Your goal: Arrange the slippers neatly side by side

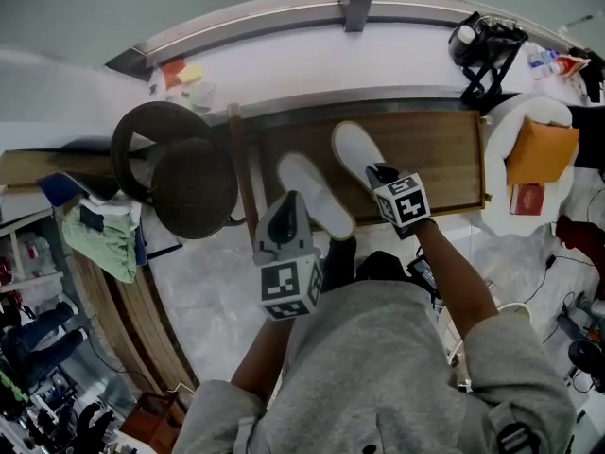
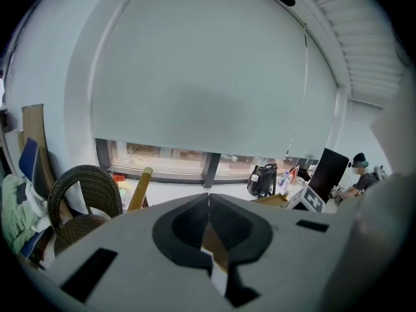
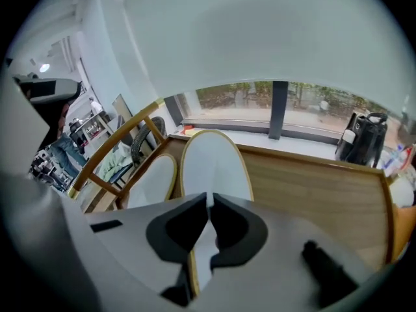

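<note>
Head view is showing your right gripper (image 1: 379,174) pinching the near end of the right slipper (image 1: 354,148) on the wooden table (image 1: 444,159). Your left gripper (image 1: 291,202) is hovering by the left slipper (image 1: 319,199) lying just beside it, jaws pressing together.

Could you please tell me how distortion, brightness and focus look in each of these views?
Head view: fisheye bows the sill into an arc; lighting even, slippers sharp. Left gripper view: dark round vignette, blind evenly lit, right edge smeared pale. Right gripper view: slipper crisp, window pale, corners black.
</note>
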